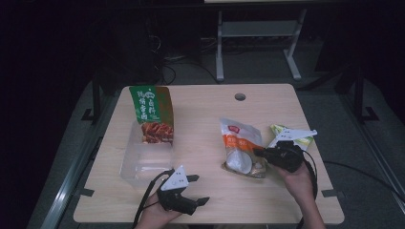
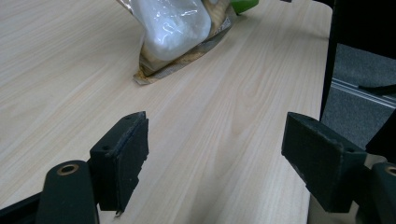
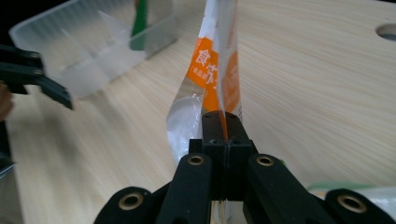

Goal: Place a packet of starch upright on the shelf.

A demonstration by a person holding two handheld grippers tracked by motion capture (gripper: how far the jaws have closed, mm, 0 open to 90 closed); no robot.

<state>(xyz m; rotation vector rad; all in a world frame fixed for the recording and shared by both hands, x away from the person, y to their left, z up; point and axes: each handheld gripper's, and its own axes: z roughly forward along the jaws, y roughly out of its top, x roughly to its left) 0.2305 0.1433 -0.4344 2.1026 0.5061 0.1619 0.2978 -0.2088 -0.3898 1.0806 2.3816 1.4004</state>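
Left gripper is sitting nearest the camera at about 6 o'clock on the tabletop, jaws standing wide apart, nothing between them. Right gripper is sitting at about 4 o'clock, jaws pinched together on the edge seam of the orange-and-white snack bag; in the high view that bag is lying right of centre, its held edge looking slightly raised.

Handling, as I'm judging it: the bag is looking light, soft and crinkly, with a glossy film that's probably slippery. The clear window is showing a pale, lumpy filling, so the weight is likely hanging low and swinging. The flat sealed seam is the place to grip; squeezing the puffy middle risks crushing the contents or sliding off.

Clear plastic bin is sitting at about 9 o'clock with a green pouch leaning upright in it. A green packet is lying just behind the right gripper.
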